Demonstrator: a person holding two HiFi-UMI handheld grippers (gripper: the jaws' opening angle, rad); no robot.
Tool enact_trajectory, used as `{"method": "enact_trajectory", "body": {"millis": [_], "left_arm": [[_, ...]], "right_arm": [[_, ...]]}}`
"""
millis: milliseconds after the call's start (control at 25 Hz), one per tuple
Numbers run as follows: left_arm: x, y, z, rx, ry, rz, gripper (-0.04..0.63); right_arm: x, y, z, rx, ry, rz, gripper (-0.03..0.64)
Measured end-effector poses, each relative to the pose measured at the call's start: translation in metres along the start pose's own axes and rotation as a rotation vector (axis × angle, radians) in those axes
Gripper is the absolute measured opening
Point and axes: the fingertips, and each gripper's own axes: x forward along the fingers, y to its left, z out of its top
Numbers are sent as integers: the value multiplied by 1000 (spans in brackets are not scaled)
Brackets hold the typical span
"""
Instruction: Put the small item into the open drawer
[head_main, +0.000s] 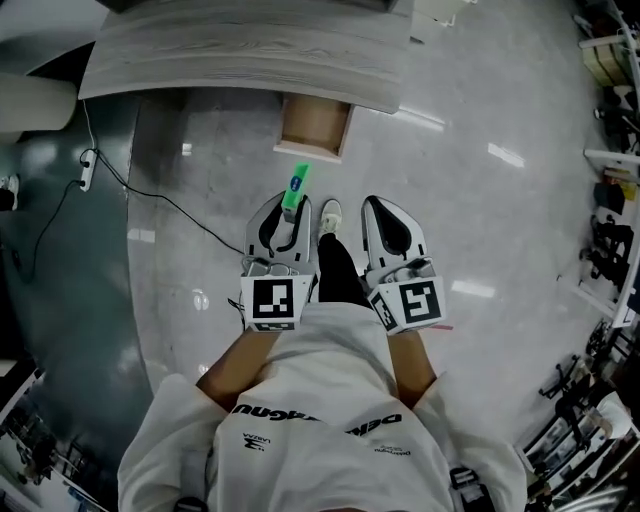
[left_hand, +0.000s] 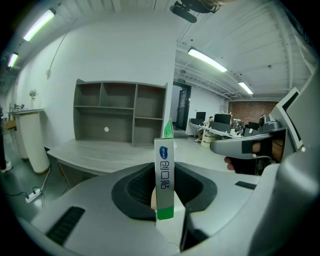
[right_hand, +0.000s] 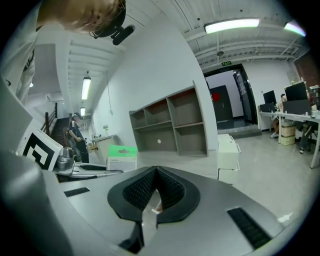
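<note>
A small green-and-white box (head_main: 295, 190) stands upright between the jaws of my left gripper (head_main: 282, 215), which is shut on it. In the left gripper view the box (left_hand: 164, 160) rises out of the black pads (left_hand: 137, 187) of the left gripper (left_hand: 165, 192). The open wooden drawer (head_main: 315, 125) juts from under the grey desk (head_main: 240, 50), just ahead of the box. My right gripper (head_main: 380, 215) hangs beside the left one with its jaws closed on nothing. In its own view the right gripper (right_hand: 156, 192) shows the pads pressed together.
A power strip and black cable (head_main: 88, 165) lie on the floor left of the drawer. A grey shelf unit (left_hand: 120, 112) stands behind the desk (left_hand: 95, 152). A white cabinet (right_hand: 227, 155) stands to the right. My shoe (head_main: 329, 214) is between the grippers.
</note>
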Motion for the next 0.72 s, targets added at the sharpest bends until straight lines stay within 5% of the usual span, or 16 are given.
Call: {"method": "enact_trajectory", "body": {"millis": [720], "left_arm": [[94,12,-91,-72,112,18,97]], "right_arm": [[63,-46,-93,66,126,23,32]]}}
